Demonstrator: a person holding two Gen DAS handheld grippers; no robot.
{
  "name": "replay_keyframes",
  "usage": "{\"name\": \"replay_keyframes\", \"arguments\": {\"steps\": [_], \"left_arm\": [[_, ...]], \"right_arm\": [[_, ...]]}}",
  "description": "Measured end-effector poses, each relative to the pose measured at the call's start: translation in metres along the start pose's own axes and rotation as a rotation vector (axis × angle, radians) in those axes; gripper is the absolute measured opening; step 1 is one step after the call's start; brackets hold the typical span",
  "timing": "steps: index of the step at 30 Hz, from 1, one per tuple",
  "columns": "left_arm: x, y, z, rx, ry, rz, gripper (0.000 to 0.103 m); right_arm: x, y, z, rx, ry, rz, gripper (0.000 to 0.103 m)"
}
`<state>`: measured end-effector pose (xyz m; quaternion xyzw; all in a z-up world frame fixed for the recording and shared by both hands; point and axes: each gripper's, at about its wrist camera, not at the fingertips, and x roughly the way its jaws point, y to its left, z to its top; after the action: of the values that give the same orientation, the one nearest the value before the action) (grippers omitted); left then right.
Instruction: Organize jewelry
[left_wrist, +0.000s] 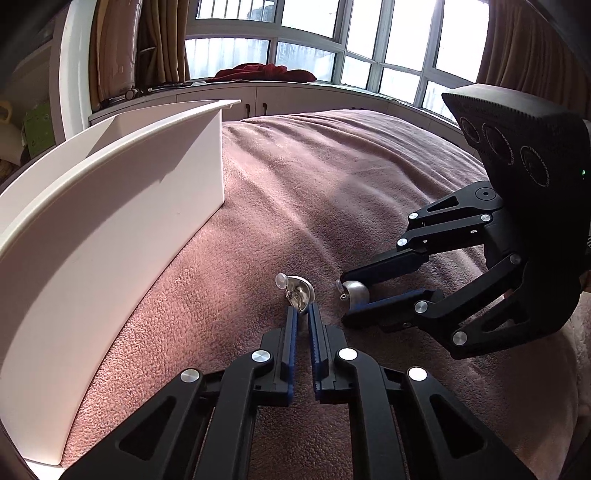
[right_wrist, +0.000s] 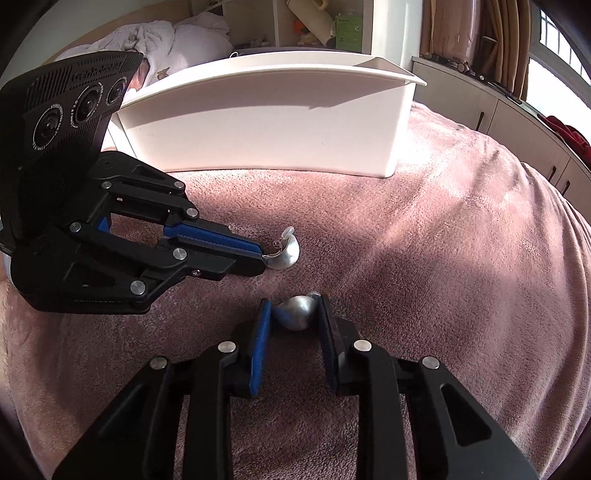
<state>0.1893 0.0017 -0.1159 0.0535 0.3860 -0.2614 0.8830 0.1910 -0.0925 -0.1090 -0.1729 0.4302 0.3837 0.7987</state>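
You are working over a bed (left_wrist: 332, 177) covered with a dusty pink fleece blanket (right_wrist: 443, 258), with daylight falling across it in bright bands. Ahead of you a curved bay window (left_wrist: 314, 40) with white frames runs above low white cabinets (left_wrist: 288, 98), brown curtains (left_wrist: 162, 40) hanging at its sides. To one side you have a white shelf unit (right_wrist: 321, 22) and rumpled white bedding (right_wrist: 177, 33).

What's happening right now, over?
Left gripper pinching one silver earring. Right gripper closing around the other earring. White bin beyond, path clear.
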Motion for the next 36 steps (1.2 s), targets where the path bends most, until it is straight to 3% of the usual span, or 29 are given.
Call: {"name": "replay_keyframes", "arguments": {"steps": [8,17,20,22,24,36], "left_arm": [[-0.012,-0.002,0.000,-0.006,-0.025,0.006,0.006],[-0.029,-0.007,0.000,0.009,-0.029,0.026,0.006],[-0.027,-0.011,-0.001,0.019,-0.021,0.040,0.013],[-0.024,-0.012,0.003,0.018,-0.018,0.030,0.030],[-0.020,-0.014,0.005,0.024,-0.013,0.022,0.033],[0.017,-0.011,0.016,0.006,0.069,0.022,0.032]], "right_arm": [[-0.011,-0.001,0.002,0.009,-0.023,-0.022,0.025],[-0.032,0.000,0.008,0.033,-0.067,-0.036,0.025],[-0.033,0.001,0.006,0.026,-0.063,-0.041,0.025],[-0.033,0.002,0.004,0.023,-0.057,-0.044,0.025],[-0.033,0.000,0.003,0.025,-0.051,-0.045,0.025],[-0.029,-0.012,-0.005,0.063,-0.031,-0.047,0.025]]}}
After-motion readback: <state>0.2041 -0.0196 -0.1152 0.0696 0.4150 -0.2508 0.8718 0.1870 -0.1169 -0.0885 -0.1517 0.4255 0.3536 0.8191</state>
